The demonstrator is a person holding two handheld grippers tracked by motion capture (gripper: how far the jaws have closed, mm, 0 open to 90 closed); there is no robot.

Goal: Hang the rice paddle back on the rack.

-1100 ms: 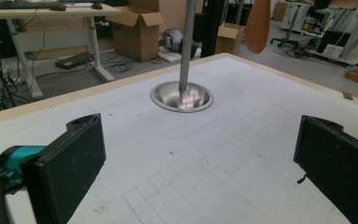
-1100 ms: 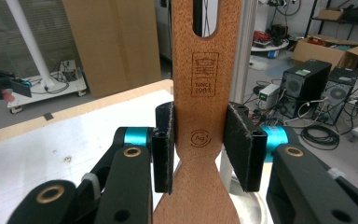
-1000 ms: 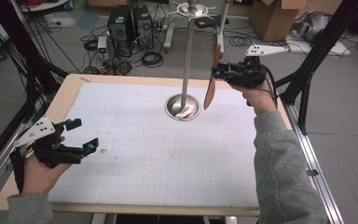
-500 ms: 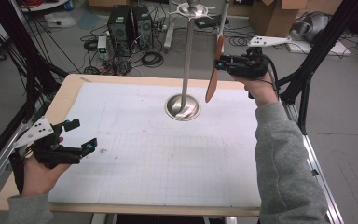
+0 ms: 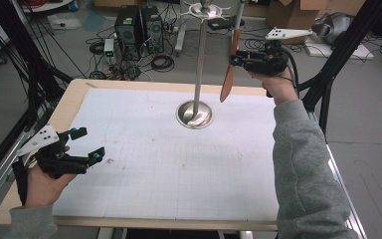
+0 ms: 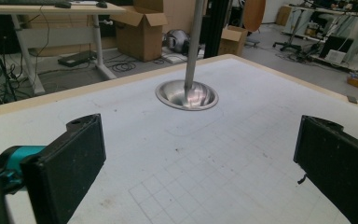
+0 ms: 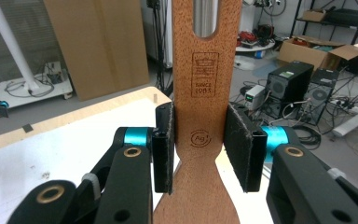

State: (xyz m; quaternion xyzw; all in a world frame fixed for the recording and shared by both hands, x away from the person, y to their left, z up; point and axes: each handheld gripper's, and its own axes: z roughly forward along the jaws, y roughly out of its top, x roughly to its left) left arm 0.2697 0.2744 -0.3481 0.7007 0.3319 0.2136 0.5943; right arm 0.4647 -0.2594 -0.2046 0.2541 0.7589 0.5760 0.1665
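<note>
Table (image 5: 144, 209): covered by a gridded white mat, broad bare room on every side. Metal stand (image 5: 199, 55): upright, its round base near the far edge, hooks at the top. Wooden spatula (image 5: 229, 69): held upright above the far right edge beside the pole, slot uppermost, judged ready for hanging. Right gripper (image 5: 236, 59): clamped on the spatula's handle. Left gripper (image 5: 82, 144): jaws apart, empty, low at the near left.
</note>
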